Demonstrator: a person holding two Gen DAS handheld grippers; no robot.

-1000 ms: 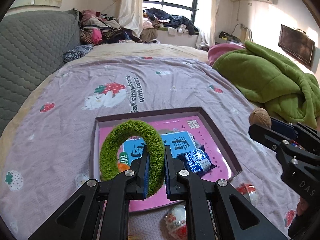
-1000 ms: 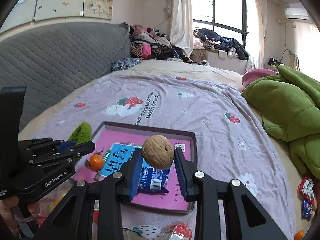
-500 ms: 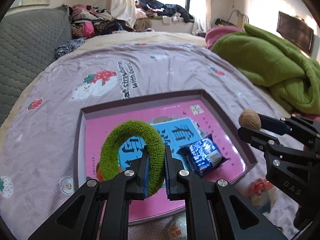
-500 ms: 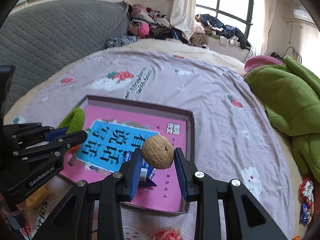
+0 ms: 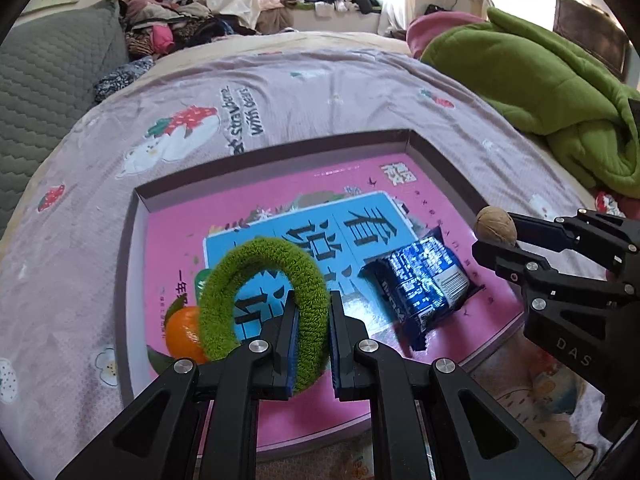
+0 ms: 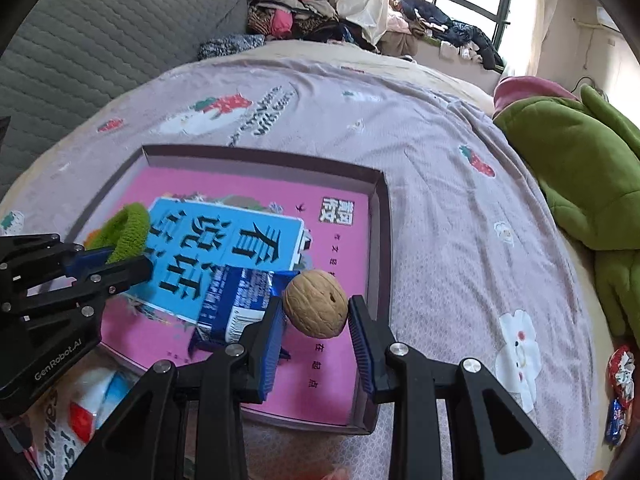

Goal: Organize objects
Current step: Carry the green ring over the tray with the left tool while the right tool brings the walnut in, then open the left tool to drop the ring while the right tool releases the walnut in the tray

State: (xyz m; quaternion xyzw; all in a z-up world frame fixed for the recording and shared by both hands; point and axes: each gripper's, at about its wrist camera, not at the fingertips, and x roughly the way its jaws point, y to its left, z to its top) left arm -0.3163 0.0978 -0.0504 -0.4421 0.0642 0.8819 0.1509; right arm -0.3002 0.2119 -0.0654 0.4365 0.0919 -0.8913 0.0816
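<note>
A shallow pink box lid point(image 5: 440, 158) lies on the bed; it also shows in the right wrist view point(image 6: 382, 216). In it lie a blue snack packet point(image 5: 420, 280), which also shows in the right wrist view point(image 6: 236, 304), and a small orange point(image 5: 182, 330). My left gripper point(image 5: 311, 340) is shut on a green fuzzy hair tie point(image 5: 264, 292) and holds it over the lid's near left part. My right gripper point(image 6: 316, 320) is shut on a walnut point(image 6: 316, 304) above the lid's near right part; the walnut also shows in the left wrist view point(image 5: 495, 226).
The bed has a purple strawberry-print sheet point(image 5: 280, 92). A green blanket point(image 5: 540, 80) is piled at the right. A grey headboard point(image 6: 100, 40) is at the left. Wrapped snacks point(image 6: 620, 372) lie on the sheet at the right, and a white packet point(image 6: 92, 404) near the front.
Both grippers have moved forward and lower over the pink lid with their loads still held. The hair tie and walnut now hang close above the lid's floor.
</note>
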